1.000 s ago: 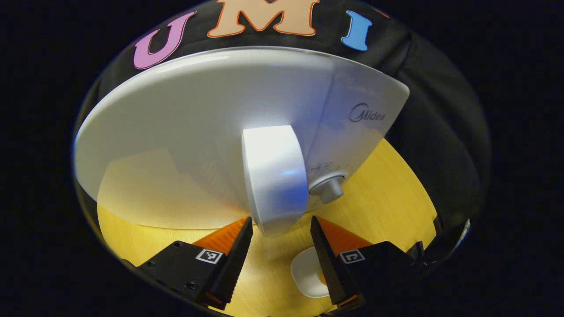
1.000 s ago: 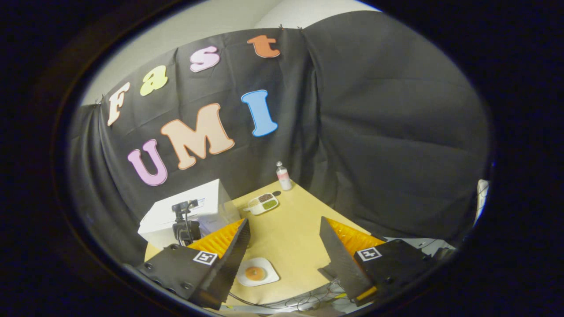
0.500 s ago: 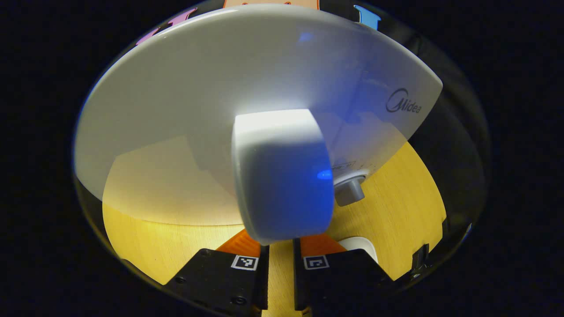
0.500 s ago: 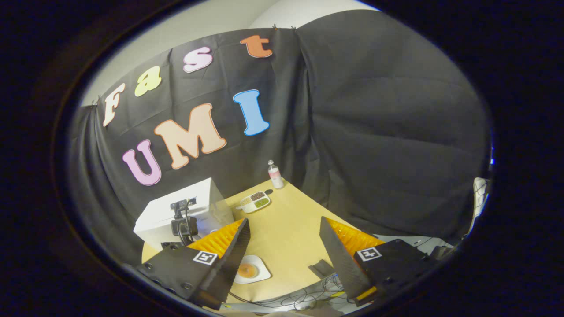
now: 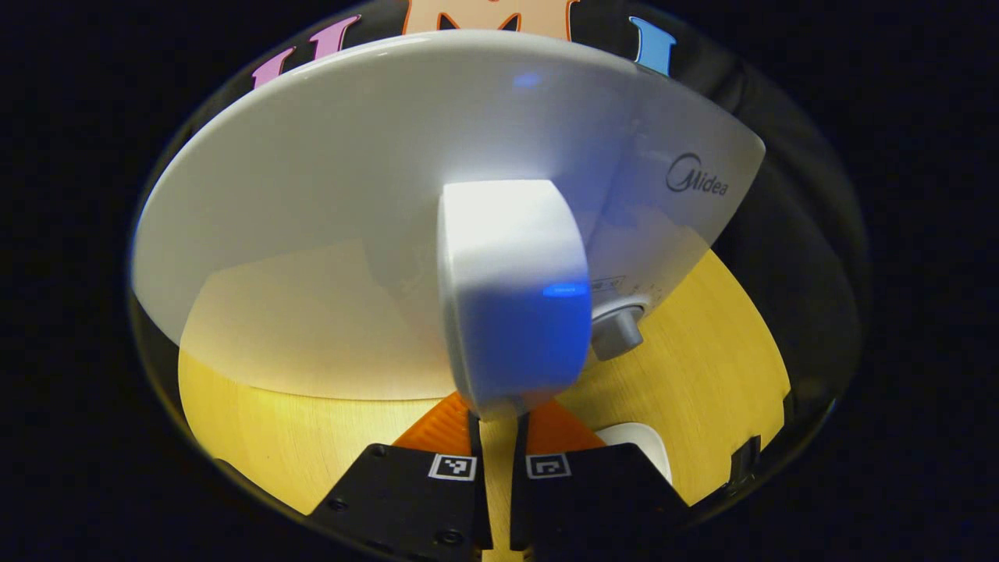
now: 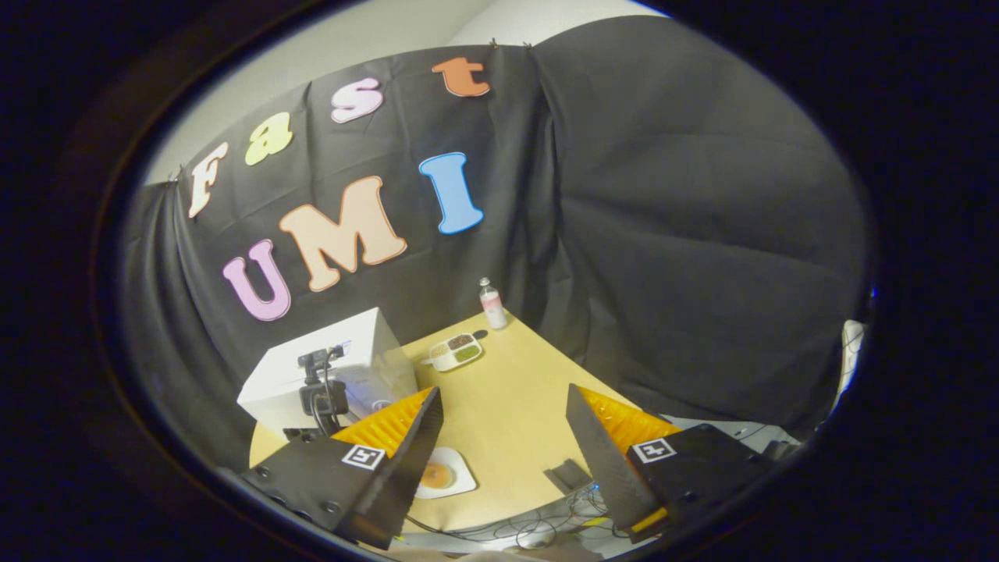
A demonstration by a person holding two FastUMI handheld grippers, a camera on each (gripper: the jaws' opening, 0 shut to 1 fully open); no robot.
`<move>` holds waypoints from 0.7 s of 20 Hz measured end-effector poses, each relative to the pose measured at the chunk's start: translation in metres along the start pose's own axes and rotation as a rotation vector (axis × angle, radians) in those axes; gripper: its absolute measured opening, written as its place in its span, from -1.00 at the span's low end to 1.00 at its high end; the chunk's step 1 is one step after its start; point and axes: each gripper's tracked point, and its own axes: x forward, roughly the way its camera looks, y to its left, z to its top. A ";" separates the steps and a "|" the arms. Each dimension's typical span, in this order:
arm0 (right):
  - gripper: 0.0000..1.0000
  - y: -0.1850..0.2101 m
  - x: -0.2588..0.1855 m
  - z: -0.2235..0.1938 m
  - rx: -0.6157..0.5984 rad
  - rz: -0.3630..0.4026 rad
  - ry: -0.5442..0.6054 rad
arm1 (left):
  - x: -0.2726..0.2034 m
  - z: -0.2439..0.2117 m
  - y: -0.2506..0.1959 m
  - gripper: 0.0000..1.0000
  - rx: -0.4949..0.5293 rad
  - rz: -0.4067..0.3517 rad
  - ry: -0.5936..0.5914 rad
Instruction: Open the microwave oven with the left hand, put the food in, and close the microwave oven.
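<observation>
In the left gripper view, the left gripper (image 5: 497,414) is pinching its jaws on the lower end of the white upright bar handle (image 5: 511,293) of the white box-shaped microwave oven (image 5: 328,234), the handle's long axis running vertically. Just right, a grey knob (image 5: 618,332) is sticking out. In the right gripper view, the right gripper (image 6: 503,425) is hovering with jaws wide above the yellow wooden desk (image 6: 515,406), where a white plate with orange food (image 6: 441,474) is lying near the oven; farther back, a divided dish (image 6: 456,351) and small bottle (image 6: 492,303) are standing.

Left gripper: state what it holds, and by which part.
The left gripper grips the microwave door's handle at its lower end; jaws closed on it.
</observation>
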 end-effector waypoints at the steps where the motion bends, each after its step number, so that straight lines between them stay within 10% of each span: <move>1: 0.97 -0.001 0.001 -0.003 -0.002 0.005 0.009 | -0.001 -0.001 0.000 -0.82 -0.004 0.005 -0.006; 14: 0.97 0.019 0.022 -0.024 -0.114 0.169 0.106 | -0.085 -0.092 0.018 -0.78 -0.020 0.054 -0.043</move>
